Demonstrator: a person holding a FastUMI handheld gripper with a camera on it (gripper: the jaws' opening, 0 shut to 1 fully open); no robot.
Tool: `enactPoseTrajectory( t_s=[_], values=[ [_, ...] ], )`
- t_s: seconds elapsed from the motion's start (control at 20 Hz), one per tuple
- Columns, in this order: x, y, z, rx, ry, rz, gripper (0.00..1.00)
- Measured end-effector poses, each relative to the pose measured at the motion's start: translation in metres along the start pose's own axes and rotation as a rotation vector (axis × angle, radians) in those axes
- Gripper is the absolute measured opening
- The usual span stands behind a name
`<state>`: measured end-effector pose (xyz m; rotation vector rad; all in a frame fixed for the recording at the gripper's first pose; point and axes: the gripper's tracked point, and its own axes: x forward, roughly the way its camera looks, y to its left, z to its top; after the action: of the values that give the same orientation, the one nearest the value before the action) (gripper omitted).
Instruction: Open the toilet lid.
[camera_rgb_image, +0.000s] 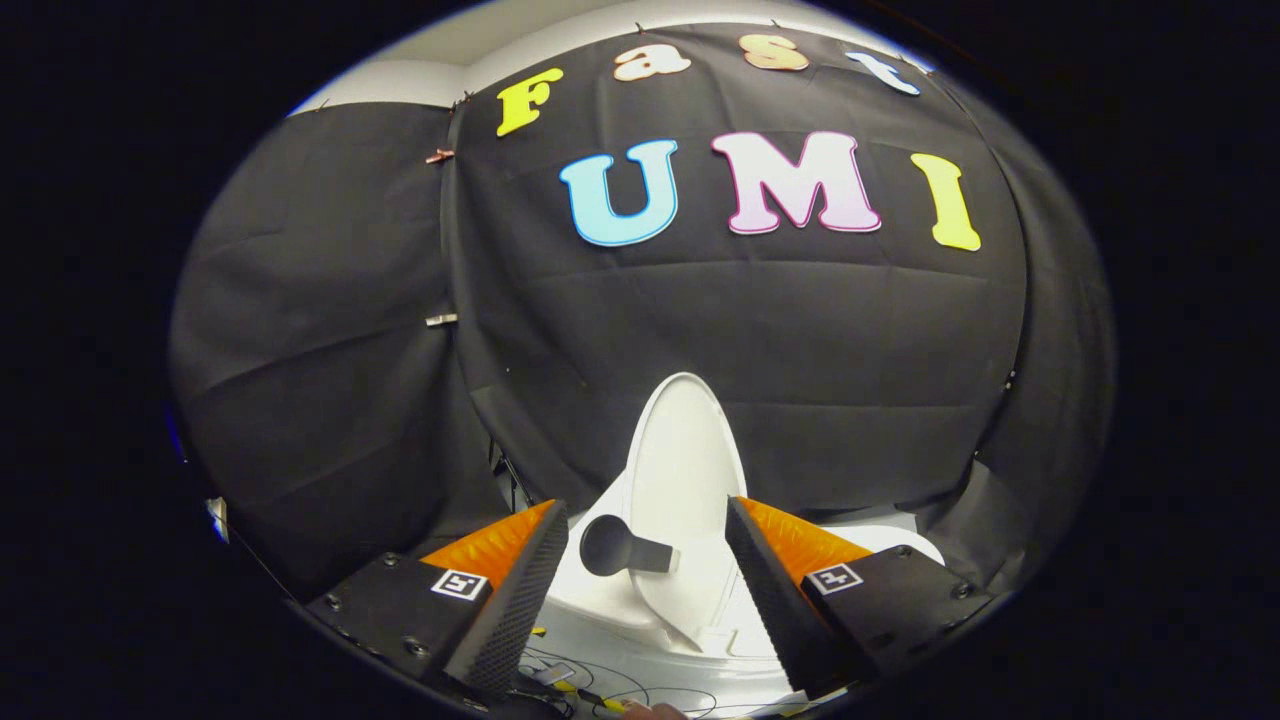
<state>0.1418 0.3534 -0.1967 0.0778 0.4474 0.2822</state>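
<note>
My gripper (645, 590) has its fingers spread wide, gripping nothing. Between them and just ahead stands the toilet (610, 610), white. Its lid (680, 470) is raised, upright or nearly so, its top edge rising against the black cloth wall (780, 330) behind. A dark round handle (615, 547) projects from the lid's left side, near my left finger (515, 595) but apart from it. Wires (600, 690) lie below, between my fingers.

The toilet lid (680, 470) is showing plain white, its handle (622, 547) matte black, and the booth cloth (330, 350) behind is looking black.
</note>
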Motion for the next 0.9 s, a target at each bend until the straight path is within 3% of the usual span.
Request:
enactPoseTrajectory(
  t_s=[0.4,0.9],
  values=[
    [-0.100,-0.074,0.081,-0.028,-0.187,-0.042,0.99],
    [-0.244,-0.202,0.132,-0.081,-0.401,-0.248,0.99]
  ],
)
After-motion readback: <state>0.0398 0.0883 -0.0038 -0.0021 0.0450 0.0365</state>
